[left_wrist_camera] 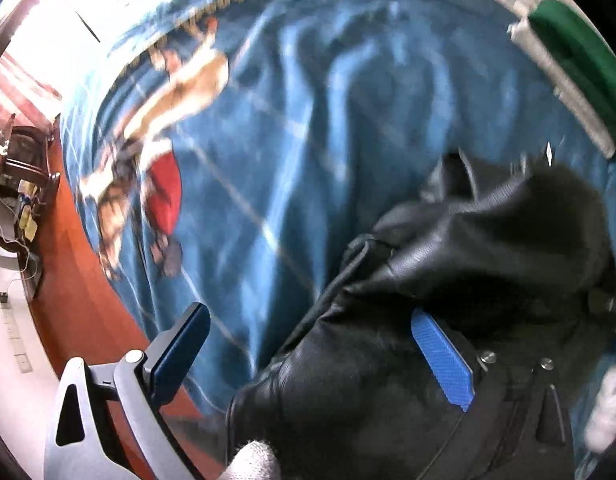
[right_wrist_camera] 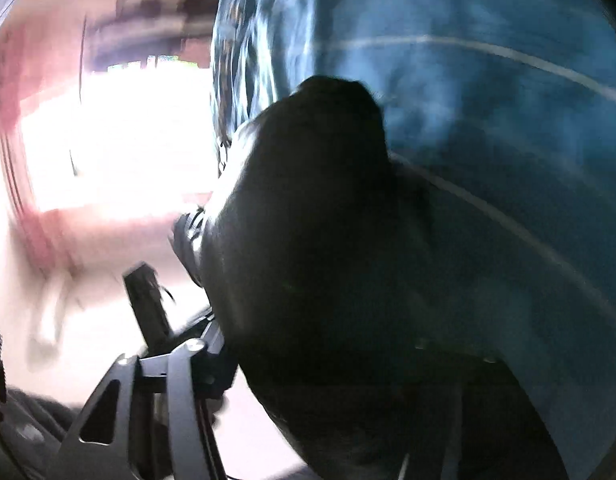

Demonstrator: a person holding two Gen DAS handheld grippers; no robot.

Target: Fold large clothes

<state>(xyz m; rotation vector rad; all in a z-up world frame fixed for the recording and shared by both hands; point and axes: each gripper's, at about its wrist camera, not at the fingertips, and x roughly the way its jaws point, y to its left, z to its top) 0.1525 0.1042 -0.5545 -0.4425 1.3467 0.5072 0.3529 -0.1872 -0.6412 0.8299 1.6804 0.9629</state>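
Left wrist view, item one: large black garment of smooth, leather-like fabric (left_wrist_camera: 447, 280), bunched in a heap on a blue blanket with a printed cartoon figure (left_wrist_camera: 292, 128). The blanket covers a bed or table with an orange-brown edge (left_wrist_camera: 80, 296); which of the two cannot be told. Item two: left gripper (left_wrist_camera: 308, 360), jaws wide. Its far blue finger (left_wrist_camera: 443, 360) lies against the black fabric, which spills over that side; its near dark finger (left_wrist_camera: 180, 352) stands clear over the blanket. Nothing is pinched.

Right wrist view, blurred: black garment (right_wrist_camera: 327, 240) fills the middle, draped over the right gripper (right_wrist_camera: 308, 344). One dark finger (right_wrist_camera: 148, 304) shows at the left, the other is hidden under cloth; whether fabric is clamped cannot be told.

Handling note, as judgement: the step is taking hold to spread the garment. Best find a single edge or hem on each side rather than a thick wad, close fully on it, then draw the two holds apart so the cloth lies flat before any fold.
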